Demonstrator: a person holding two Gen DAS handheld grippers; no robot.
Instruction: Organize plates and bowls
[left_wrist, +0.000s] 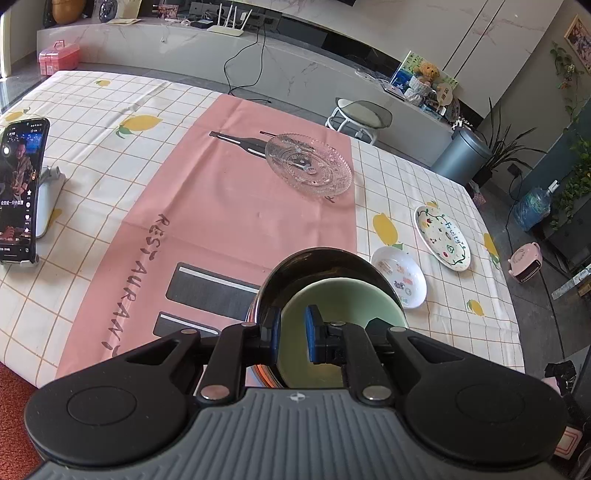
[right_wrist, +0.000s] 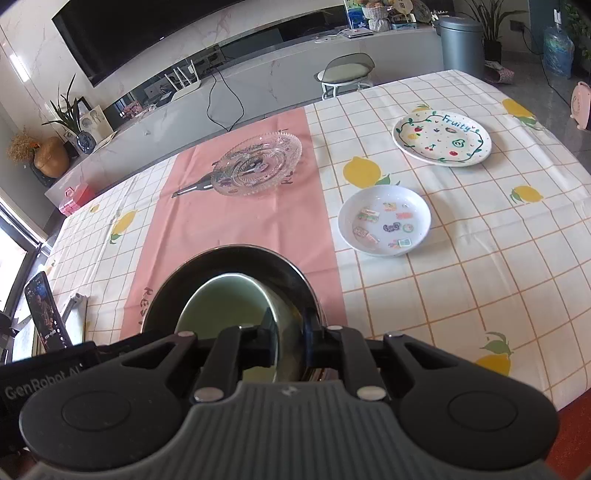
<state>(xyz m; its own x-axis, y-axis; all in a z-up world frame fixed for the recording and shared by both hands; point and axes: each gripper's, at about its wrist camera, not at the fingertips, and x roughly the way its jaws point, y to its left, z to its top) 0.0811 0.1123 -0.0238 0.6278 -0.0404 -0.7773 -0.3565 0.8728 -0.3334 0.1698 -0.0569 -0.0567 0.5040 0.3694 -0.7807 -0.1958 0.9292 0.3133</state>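
Observation:
A green bowl (left_wrist: 343, 314) sits nested inside a steel bowl (left_wrist: 317, 262) near the table's front edge. My left gripper (left_wrist: 293, 332) is shut on the rims of both bowls on their left side. My right gripper (right_wrist: 290, 336) is shut on the rims of the green bowl (right_wrist: 225, 306) and the steel bowl (right_wrist: 236, 258) on their right side. A clear glass plate (left_wrist: 308, 162) (right_wrist: 258, 164) lies on the pink cloth. A small white sticker dish (left_wrist: 399, 277) (right_wrist: 384, 219) and a white "Fruity" plate (left_wrist: 441, 238) (right_wrist: 441, 138) lie to the right.
A phone on a stand (left_wrist: 20, 188) (right_wrist: 46, 314) is at the table's left edge. A stool (left_wrist: 360, 114) (right_wrist: 345, 72) stands beyond the far edge. The checked lemon tablecloth (right_wrist: 480, 277) covers the table.

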